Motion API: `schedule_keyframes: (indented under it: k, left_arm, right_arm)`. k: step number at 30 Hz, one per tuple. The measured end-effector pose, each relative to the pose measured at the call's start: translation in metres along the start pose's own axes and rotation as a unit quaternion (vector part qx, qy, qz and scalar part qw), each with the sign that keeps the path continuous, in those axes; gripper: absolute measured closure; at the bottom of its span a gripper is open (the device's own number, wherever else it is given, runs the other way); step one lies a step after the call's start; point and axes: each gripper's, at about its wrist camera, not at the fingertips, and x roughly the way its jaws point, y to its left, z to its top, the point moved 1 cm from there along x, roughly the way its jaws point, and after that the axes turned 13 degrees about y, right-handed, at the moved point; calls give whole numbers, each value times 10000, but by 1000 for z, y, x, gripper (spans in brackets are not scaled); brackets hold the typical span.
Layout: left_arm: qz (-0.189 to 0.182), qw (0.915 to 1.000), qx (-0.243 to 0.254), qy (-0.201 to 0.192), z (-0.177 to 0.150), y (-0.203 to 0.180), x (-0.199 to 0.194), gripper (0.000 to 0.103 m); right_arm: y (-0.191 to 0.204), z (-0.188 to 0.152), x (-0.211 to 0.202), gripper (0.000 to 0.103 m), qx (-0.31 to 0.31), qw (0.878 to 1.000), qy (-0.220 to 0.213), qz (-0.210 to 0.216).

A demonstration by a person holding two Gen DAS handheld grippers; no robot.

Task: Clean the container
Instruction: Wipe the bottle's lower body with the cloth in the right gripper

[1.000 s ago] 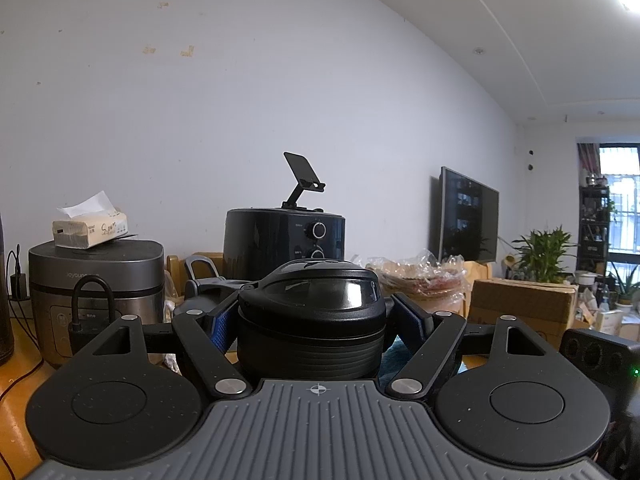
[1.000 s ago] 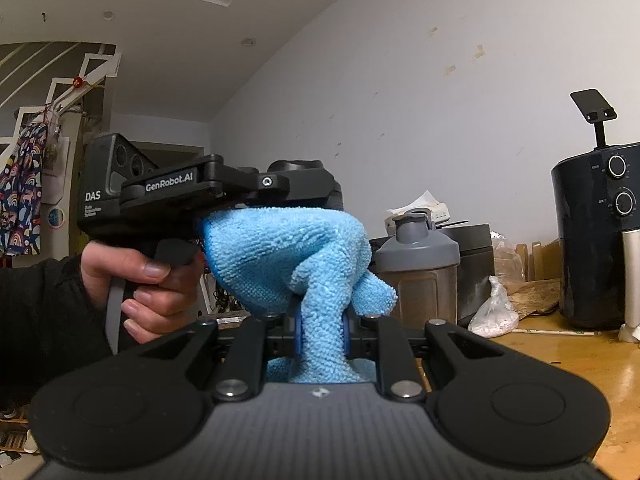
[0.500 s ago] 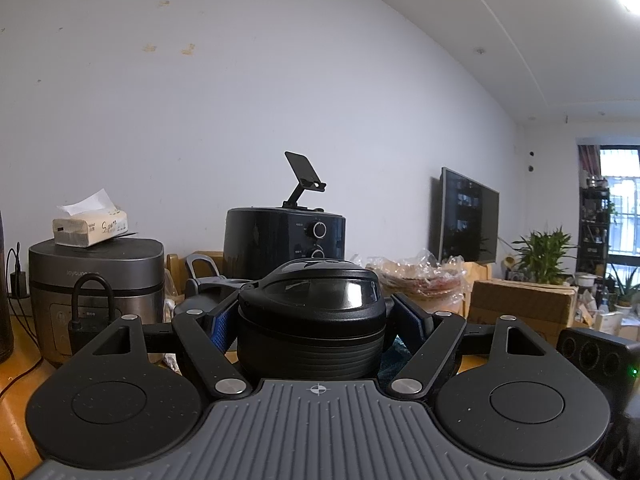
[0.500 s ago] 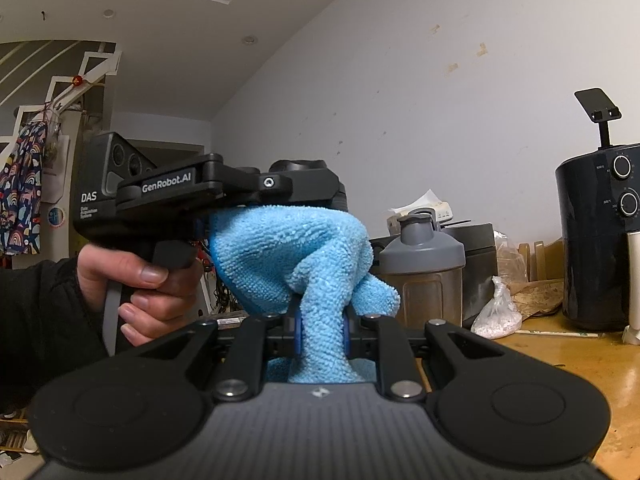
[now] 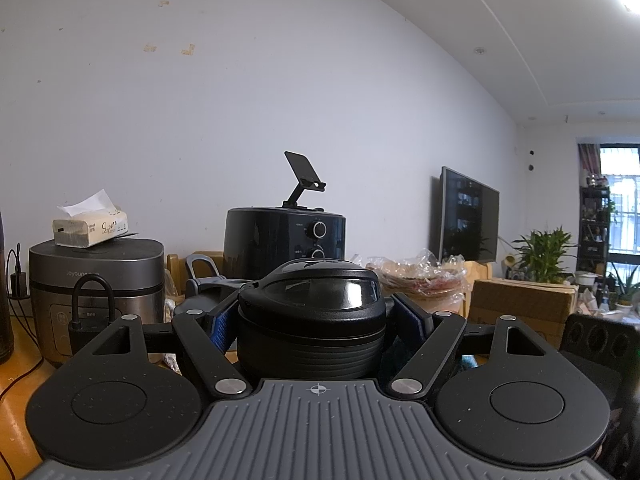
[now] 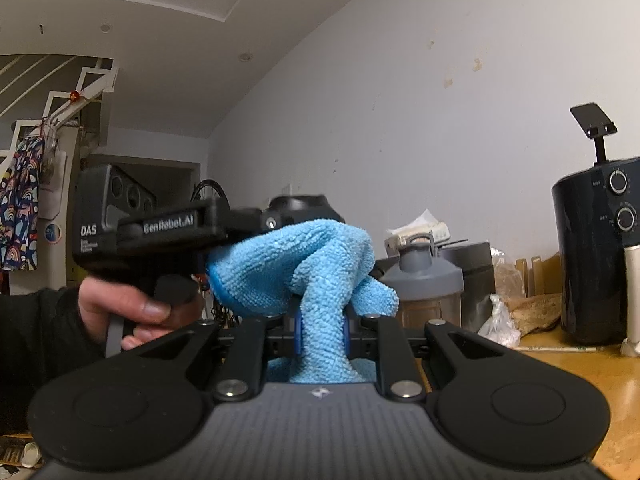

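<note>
A black ribbed container (image 5: pixel 312 320) with a domed lid sits upright between my left gripper's (image 5: pixel 313 322) blue pads, and the gripper is shut on its sides. In the right wrist view my right gripper (image 6: pixel 322 332) is shut on a light blue microfibre cloth (image 6: pixel 296 264). The cloth bulges forward and lies against the container, whose black top (image 6: pixel 304 206) shows just above it. A person's hand (image 6: pixel 120 304) in a dark sleeve grips the left tool's handle on the left. The container's lower body is hidden behind the cloth.
On the wooden table (image 6: pixel 580 380) stand a grey shaker bottle (image 6: pixel 424 280), a dark air fryer (image 5: pixel 280 236) and a rice cooker (image 5: pixel 96 276) with a tissue pack (image 5: pixel 90 226) on top. A cardboard box (image 5: pixel 520 300) and bagged items lie to the right.
The right wrist view has shifted very slightly and the left tool looks a little blurred now. The cloth stays against the container. The left wrist view is unchanged.
</note>
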Motion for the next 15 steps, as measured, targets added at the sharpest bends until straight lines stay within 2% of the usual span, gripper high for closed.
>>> schedule_keyframes:
  k: [9,15]
  left_arm:
    - [4,10000,-5,7,1,-1,1,27]
    - [10,10000,-2,17,2,-1,1,27]
  right_arm:
    - [-1,0,1,89,10,10000,26,5]
    - [-1,-3,3,89,-17,9997,239,-3]
